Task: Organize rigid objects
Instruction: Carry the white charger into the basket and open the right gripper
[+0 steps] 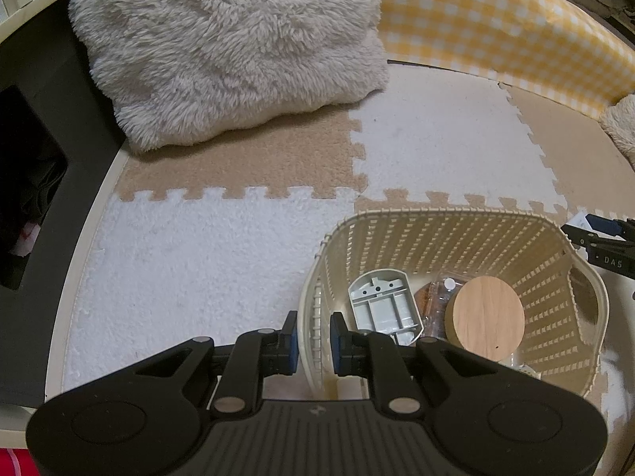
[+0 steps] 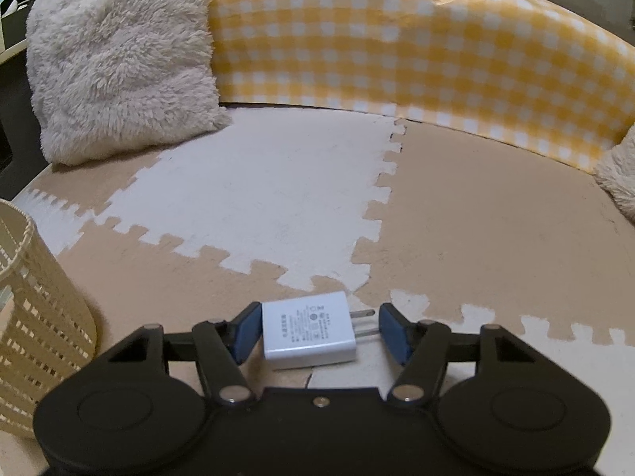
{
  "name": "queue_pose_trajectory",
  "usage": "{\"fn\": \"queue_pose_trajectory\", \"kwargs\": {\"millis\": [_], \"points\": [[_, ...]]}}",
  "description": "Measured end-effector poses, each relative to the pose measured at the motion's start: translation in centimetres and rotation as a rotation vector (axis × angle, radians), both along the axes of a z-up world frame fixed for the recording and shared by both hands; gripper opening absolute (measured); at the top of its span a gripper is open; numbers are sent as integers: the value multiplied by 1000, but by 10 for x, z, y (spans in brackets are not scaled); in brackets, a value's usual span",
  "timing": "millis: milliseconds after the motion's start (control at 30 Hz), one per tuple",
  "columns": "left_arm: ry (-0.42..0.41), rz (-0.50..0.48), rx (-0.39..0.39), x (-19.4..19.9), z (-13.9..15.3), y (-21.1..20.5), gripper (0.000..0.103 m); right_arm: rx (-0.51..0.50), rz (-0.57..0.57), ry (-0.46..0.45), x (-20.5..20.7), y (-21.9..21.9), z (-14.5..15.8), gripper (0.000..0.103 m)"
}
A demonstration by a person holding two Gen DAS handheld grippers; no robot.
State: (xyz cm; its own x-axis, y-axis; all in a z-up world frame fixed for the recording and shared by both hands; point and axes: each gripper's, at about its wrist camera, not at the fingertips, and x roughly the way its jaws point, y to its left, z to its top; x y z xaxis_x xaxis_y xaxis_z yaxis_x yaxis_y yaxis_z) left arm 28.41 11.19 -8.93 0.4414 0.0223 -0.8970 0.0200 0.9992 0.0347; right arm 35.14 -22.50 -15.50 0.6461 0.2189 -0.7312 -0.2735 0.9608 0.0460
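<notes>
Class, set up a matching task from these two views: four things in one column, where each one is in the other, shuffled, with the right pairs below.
Things:
1. wooden disc
2. charger
3. left gripper
4. fluffy cushion

Places:
A. astride the basket wall
B. against the checked backrest
C. inside the basket
D. on the mat, between the right gripper's fingers

Pairs: 1-C, 2-D, 3-A, 4-B

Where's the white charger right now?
In the right wrist view, the white charger lies on the foam mat between the right gripper pads, right of the basket.
</notes>
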Motion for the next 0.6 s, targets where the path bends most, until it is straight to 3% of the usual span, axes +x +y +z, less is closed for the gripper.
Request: {"fn": "queue_pose_trajectory", "kwargs": {"millis": [300, 600], "points": [[0, 0, 1, 0, 0, 0, 16, 16, 5, -25, -3, 4, 13, 64], [0, 0, -1, 0, 0, 0, 16, -15, 41, 52, -12, 15, 5, 65]]}}
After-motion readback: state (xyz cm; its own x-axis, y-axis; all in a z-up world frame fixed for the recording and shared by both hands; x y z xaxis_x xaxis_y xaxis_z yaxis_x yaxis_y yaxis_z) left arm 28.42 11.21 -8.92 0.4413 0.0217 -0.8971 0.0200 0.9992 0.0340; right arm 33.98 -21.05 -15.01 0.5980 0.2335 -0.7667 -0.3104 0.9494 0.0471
